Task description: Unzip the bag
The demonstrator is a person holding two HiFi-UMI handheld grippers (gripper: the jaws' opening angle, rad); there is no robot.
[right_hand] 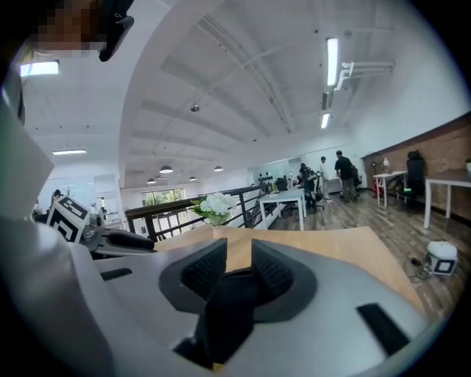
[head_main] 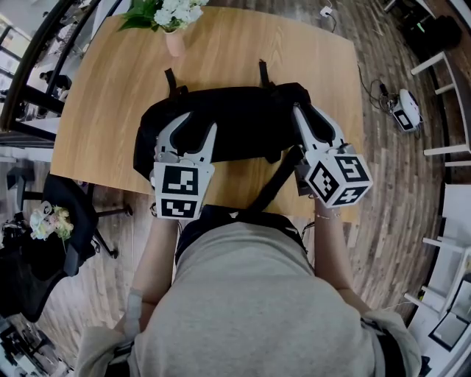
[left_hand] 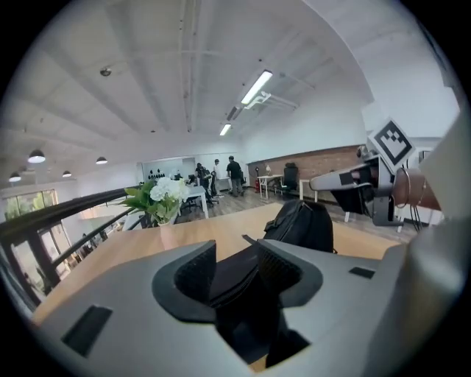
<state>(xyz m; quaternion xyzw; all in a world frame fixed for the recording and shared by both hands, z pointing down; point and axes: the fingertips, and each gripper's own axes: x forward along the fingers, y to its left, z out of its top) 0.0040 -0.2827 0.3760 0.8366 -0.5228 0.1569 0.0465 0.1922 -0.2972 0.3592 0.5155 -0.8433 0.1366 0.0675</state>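
A black bag (head_main: 243,121) lies across the near half of a wooden table (head_main: 243,51), with one strap (head_main: 276,180) hanging over the front edge. My left gripper (head_main: 199,121) hovers over the bag's left part; its jaws stand wide apart. In the left gripper view the gripper (left_hand: 237,271) has dark bag fabric below the gap, and neither pad presses on anything. The bag's bulk (left_hand: 302,224) rises further right. My right gripper (head_main: 307,110) is at the bag's right end. In its own view the gripper (right_hand: 239,265) is open, with bare table showing between the pads.
A pink vase of white flowers (head_main: 173,22) stands at the table's far edge, left of centre. A black office chair (head_main: 66,213) sits on the floor at the left. A small white device (head_main: 406,110) with cables lies on the floor to the right.
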